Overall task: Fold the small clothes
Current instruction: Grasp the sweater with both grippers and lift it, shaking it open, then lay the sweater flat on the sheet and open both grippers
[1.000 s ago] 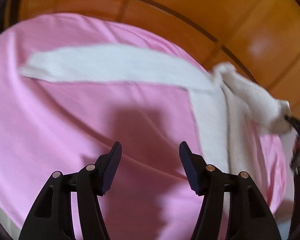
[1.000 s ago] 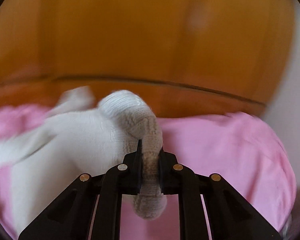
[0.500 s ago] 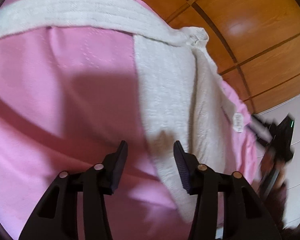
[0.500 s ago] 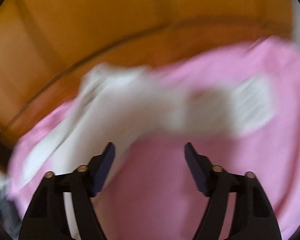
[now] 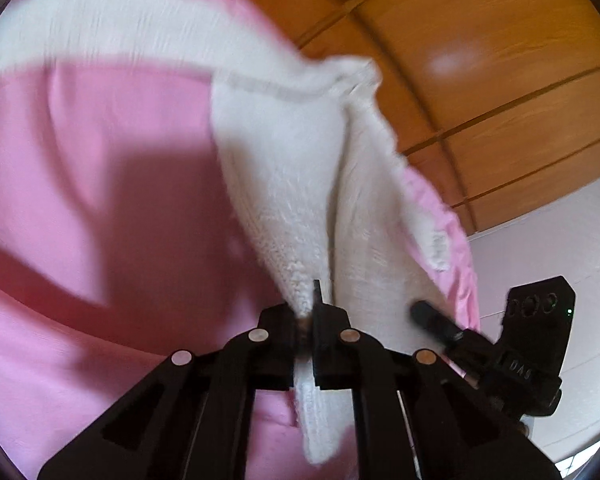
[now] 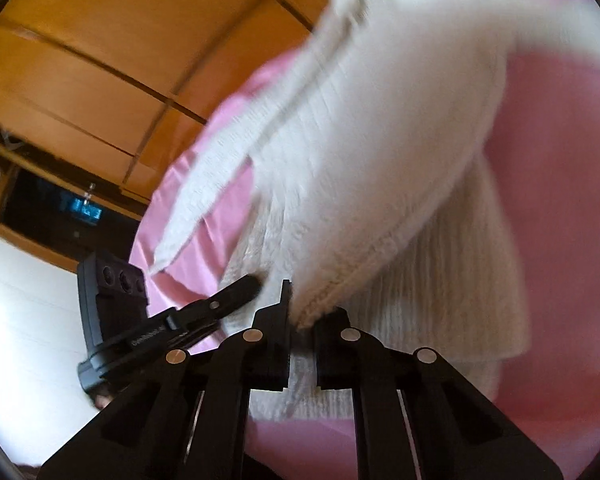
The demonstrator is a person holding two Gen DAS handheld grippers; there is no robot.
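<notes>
A small white knit garment (image 5: 296, 184) lies on a pink sheet (image 5: 100, 208). One sleeve stretches to the far left (image 5: 100, 28). My left gripper (image 5: 306, 316) is shut on the garment's near hem. In the right wrist view the same white garment (image 6: 380, 152) is lifted, and my right gripper (image 6: 300, 320) is shut on its ribbed edge. The right gripper also shows in the left wrist view (image 5: 500, 344), close beside the left one. The left gripper shows in the right wrist view (image 6: 172, 320) at the left.
The pink sheet (image 6: 560, 160) covers the whole work surface. Orange wooden panels (image 5: 480, 60) rise behind it. A white floor (image 5: 560, 248) lies past the sheet's right edge. A dark framed opening (image 6: 52, 208) sits at the left in the right wrist view.
Both grippers were open half a second ago and have closed on the garment's near edge. A second ago the right gripper held another part of the garment and let it go.
</notes>
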